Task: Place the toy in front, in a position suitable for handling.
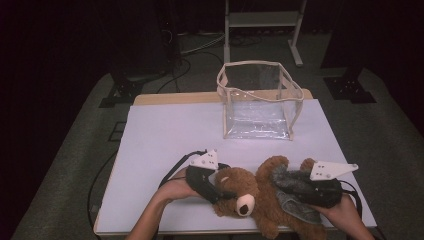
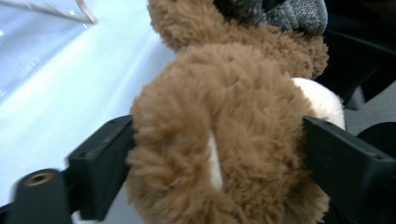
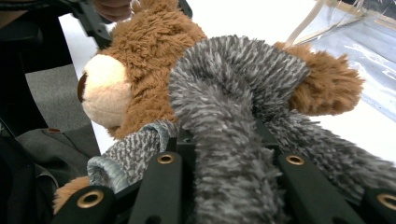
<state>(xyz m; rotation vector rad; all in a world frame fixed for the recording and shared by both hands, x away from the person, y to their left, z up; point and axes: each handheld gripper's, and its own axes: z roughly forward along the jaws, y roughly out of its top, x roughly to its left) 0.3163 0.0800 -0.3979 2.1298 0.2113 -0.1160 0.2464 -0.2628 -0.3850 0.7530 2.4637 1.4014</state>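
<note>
A brown teddy bear (image 1: 250,192) in a grey knitted sweater (image 1: 295,197) lies on its back near the front edge of the white table (image 1: 165,135). My left gripper (image 1: 225,192) comes in from the left, and its jaws press into the fur on both sides of the bear's head (image 2: 219,130). From the right, my right gripper (image 1: 300,190) is shut on a raised fold of the grey sweater (image 3: 233,93), which bulges up between its jaws. The bear's cream muzzle (image 3: 105,91) faces the table's front edge.
A clear plastic bag (image 1: 257,100) with beige trim stands open-topped at the back middle of the table. Bare white surface lies between it and the bear. Beyond the table are a dark floor, cables and a metal stand (image 1: 262,22).
</note>
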